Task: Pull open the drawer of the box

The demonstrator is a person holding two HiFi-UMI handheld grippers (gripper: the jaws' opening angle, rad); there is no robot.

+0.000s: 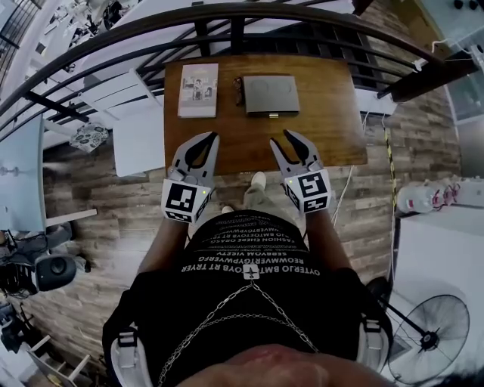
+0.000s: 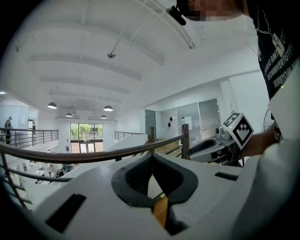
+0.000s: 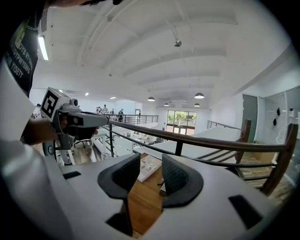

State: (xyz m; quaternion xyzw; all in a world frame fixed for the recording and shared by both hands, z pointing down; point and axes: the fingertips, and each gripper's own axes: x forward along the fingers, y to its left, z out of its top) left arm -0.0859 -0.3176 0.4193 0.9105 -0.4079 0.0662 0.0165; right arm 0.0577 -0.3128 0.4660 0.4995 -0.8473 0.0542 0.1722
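Note:
A flat grey box [image 1: 271,94] lies at the far middle of a wooden table [image 1: 333,128], its drawer front with a small handle [image 1: 273,115] facing me. Both grippers hover over the table's near edge, short of the box. My left gripper [image 1: 210,137] sits left of it, its pads meeting at the tips with nothing between them [image 2: 151,158]. To the right, my right gripper [image 1: 282,139] stands open and empty [image 3: 151,164], with table wood and a booklet [image 3: 149,167] showing through the gap.
The booklet [image 1: 198,89] lies left of the box, with a small dark object [image 1: 238,91] between them. A dark curved railing [image 1: 227,19] runs behind the table. White desks [image 1: 136,136] stand to the left, and a fan [image 1: 431,340] and a white cabinet [image 1: 446,249] to the right.

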